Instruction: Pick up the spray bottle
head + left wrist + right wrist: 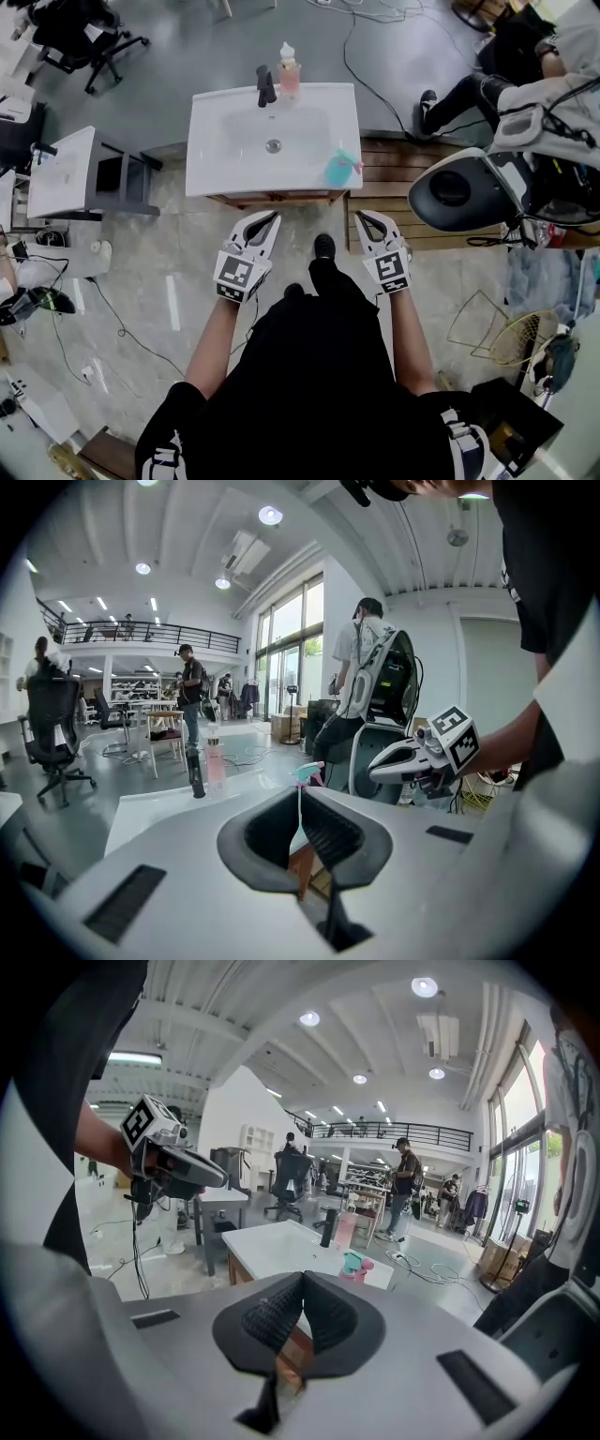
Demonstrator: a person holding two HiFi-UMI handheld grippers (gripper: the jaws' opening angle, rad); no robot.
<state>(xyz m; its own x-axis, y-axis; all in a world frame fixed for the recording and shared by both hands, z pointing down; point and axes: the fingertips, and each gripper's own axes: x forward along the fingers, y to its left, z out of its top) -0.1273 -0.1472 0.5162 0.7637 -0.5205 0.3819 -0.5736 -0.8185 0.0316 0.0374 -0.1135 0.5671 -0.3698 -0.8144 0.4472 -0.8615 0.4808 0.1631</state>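
Left claw [267, 220] and right claw [366, 220] pressed together, empty, short of the desk [206, 141].
We spot the spray bottle [337, 170] at its near right corner; the left gripper view hides all but its top.

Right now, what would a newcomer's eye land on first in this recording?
The white washbasin stands centre frame in the head view, a teal spray bottle with a pink trigger on its near right corner. Just short of it, the left gripper and right gripper point at it, both shut and empty.
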